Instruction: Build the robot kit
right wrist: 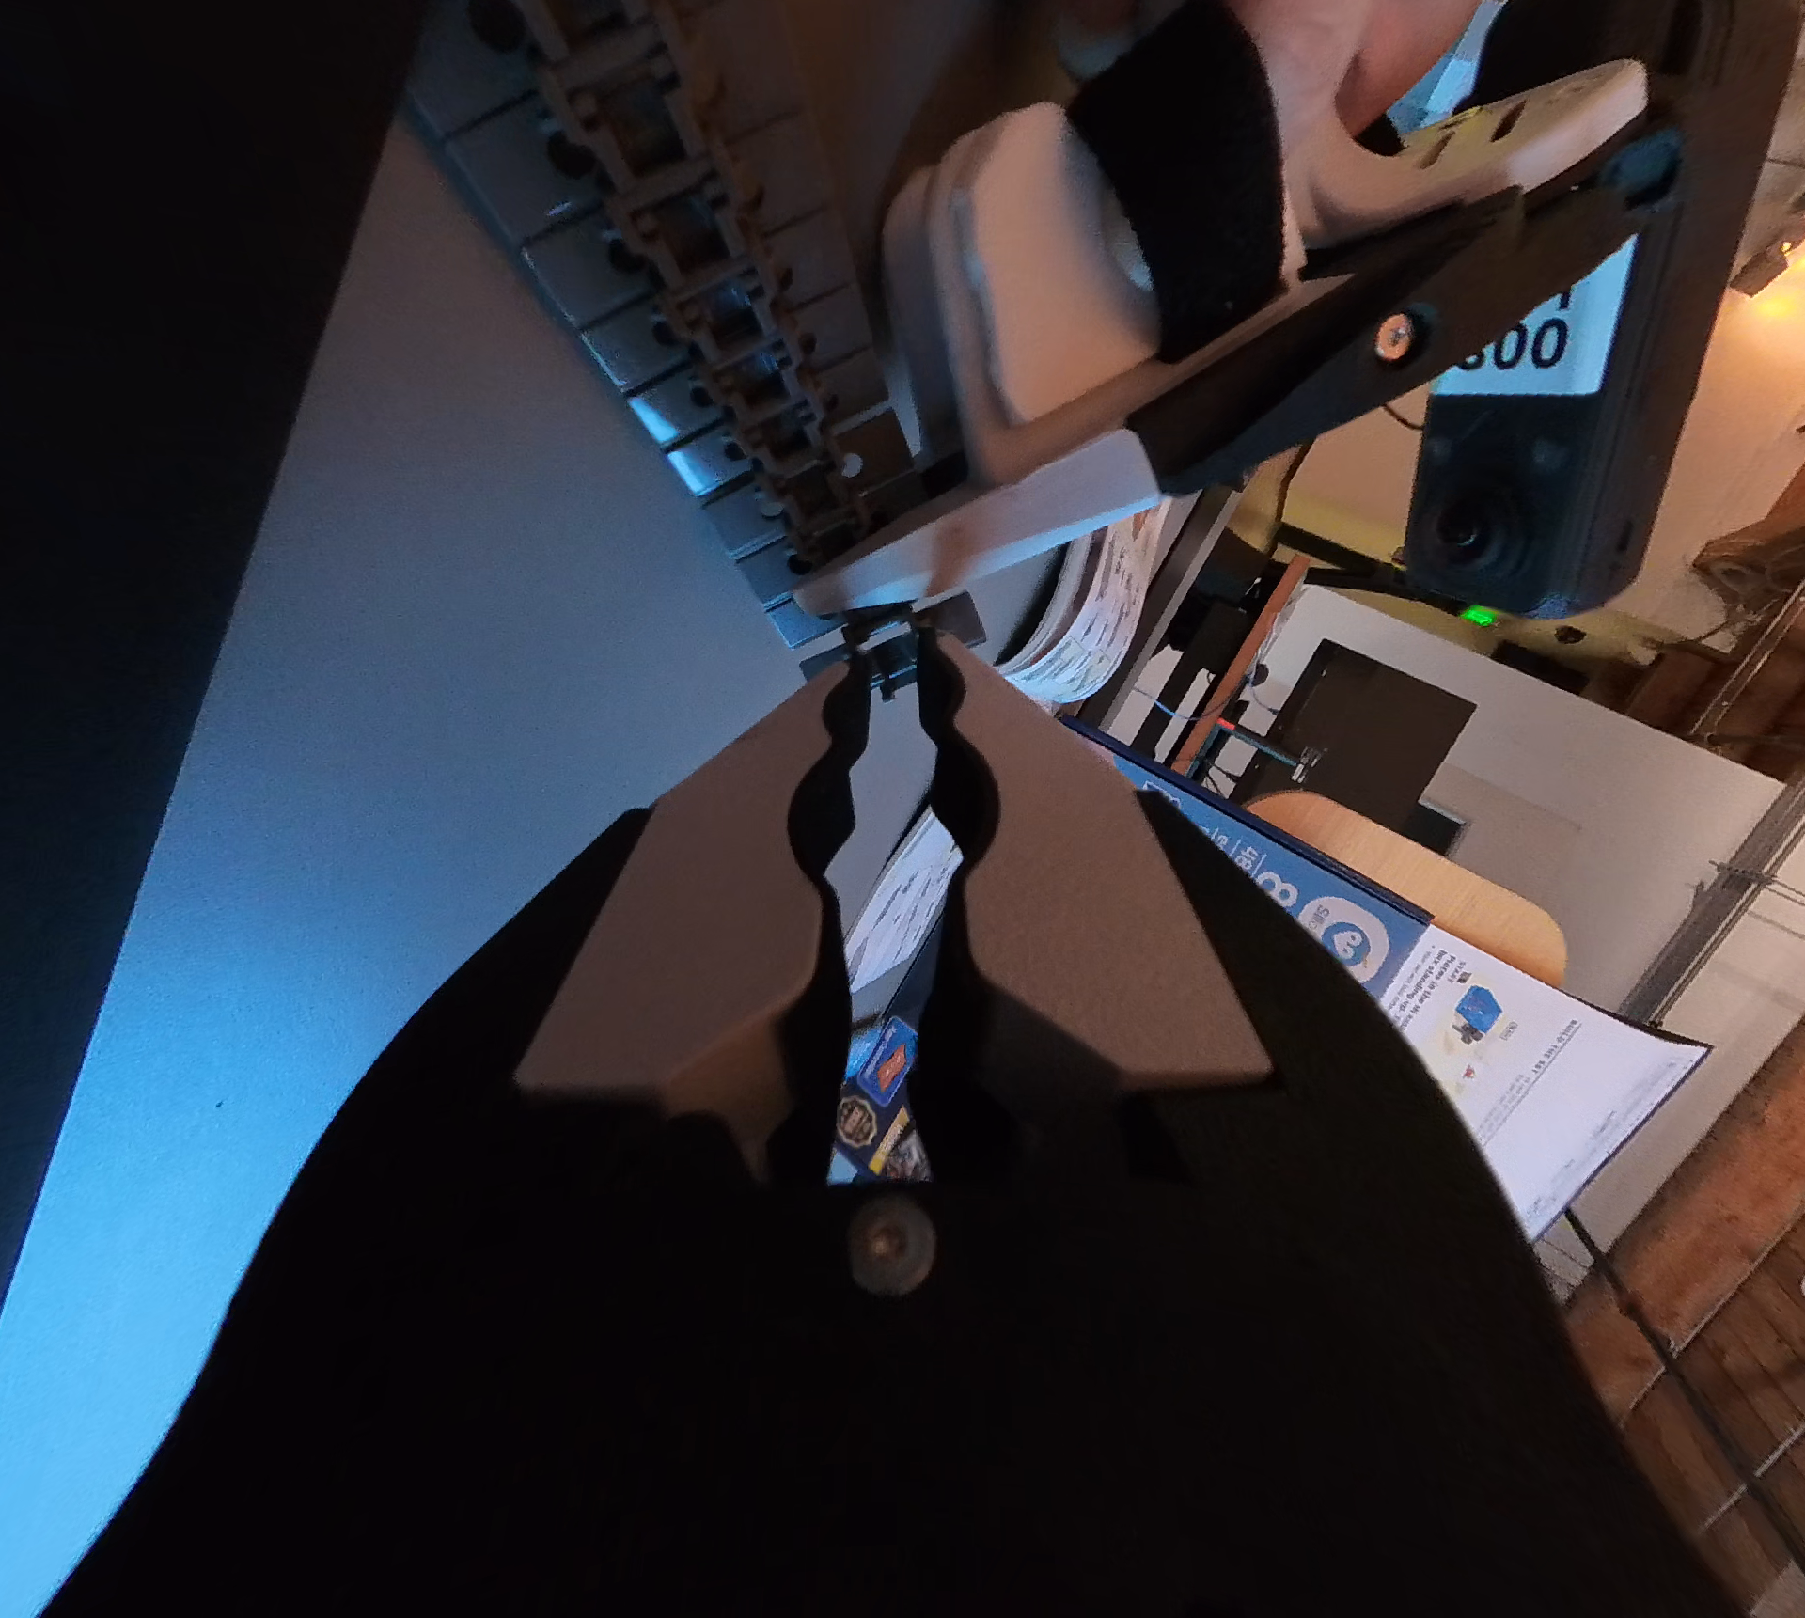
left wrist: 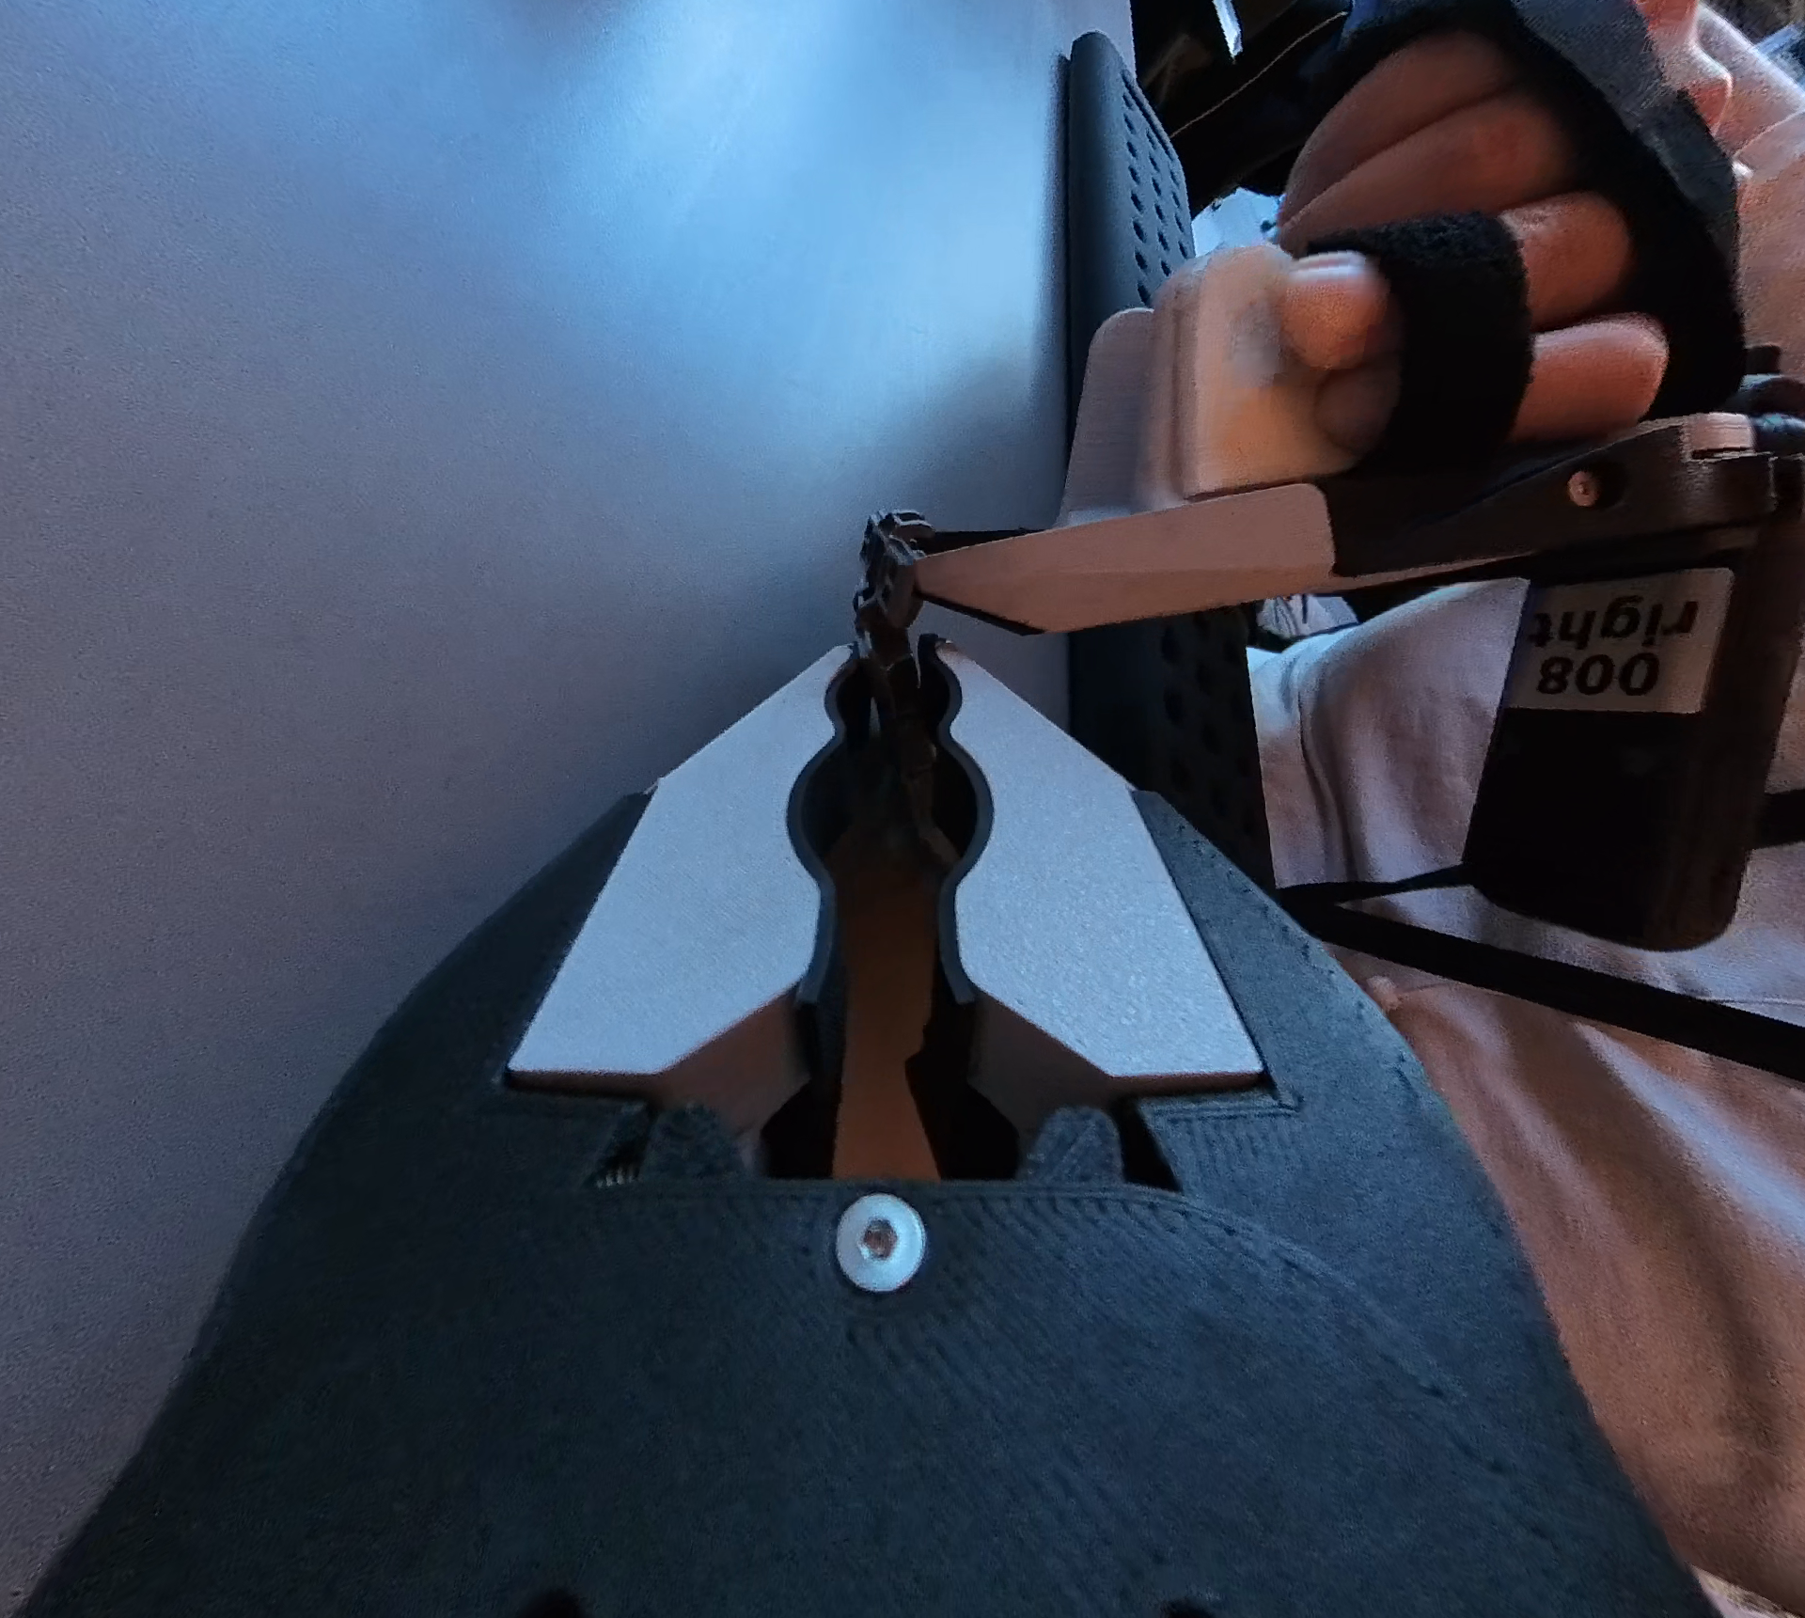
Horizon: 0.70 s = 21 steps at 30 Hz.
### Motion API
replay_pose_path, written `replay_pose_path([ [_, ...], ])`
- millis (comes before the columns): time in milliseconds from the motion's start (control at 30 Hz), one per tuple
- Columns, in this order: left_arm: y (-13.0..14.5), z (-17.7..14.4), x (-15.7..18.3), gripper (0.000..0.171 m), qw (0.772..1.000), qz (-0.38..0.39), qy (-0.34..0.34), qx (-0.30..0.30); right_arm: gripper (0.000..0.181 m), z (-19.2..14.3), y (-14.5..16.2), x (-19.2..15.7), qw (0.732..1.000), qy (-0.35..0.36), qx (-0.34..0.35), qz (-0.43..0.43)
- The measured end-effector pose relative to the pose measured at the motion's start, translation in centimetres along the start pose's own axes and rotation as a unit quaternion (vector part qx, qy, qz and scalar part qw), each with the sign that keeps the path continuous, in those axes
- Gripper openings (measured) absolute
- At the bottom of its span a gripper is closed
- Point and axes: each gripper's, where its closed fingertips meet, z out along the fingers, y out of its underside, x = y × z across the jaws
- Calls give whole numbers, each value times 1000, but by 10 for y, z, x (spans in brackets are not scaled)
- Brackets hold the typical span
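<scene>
**Two tools, one tiny black part pinched between them**

So the left tool (left wrist: 891,672) is nearly closed, tips clamped on a small black knobbly piece (left wrist: 889,585). It looks like a short chain or a linked toy part, but I can't tell exactly what. Part of it hangs back into the gap between the fingers. The right tool (left wrist: 923,565) comes in from the side and its tips are pressed onto the top end of the same piece. In the right wrist view those tips (right wrist: 894,658) are close together around something small and dark, right under the other tool's pale finger (right wrist: 977,536).

My guess is the two grips meet at roughly a right angle so one holds the piece steady while the other works the free end. That's a judgement, not something visible.

All of this is held up in the air, beside the pale worktop (left wrist: 488,301), not resting on it.

Count: two tools, one black piece, two gloved hands (right hand (left wrist: 1485,252) clearly seen). There's also one long grey brick-built strip (right wrist: 684,282) lying on the worktop, one blue printed box (right wrist: 1299,917) beyond its edge, and one dark perforated chair back (left wrist: 1143,204).
</scene>
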Motion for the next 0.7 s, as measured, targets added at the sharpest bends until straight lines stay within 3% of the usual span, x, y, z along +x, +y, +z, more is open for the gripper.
replay_pose_path([
  [500,3,2,-3,6,1000,15,-22,-11,6,2,-4,-3,998,-33,-4,-54],
  [700,1,0,0,6,1000,-18,17,-9,6,3,-4,0,995,-92,28,-7],
])
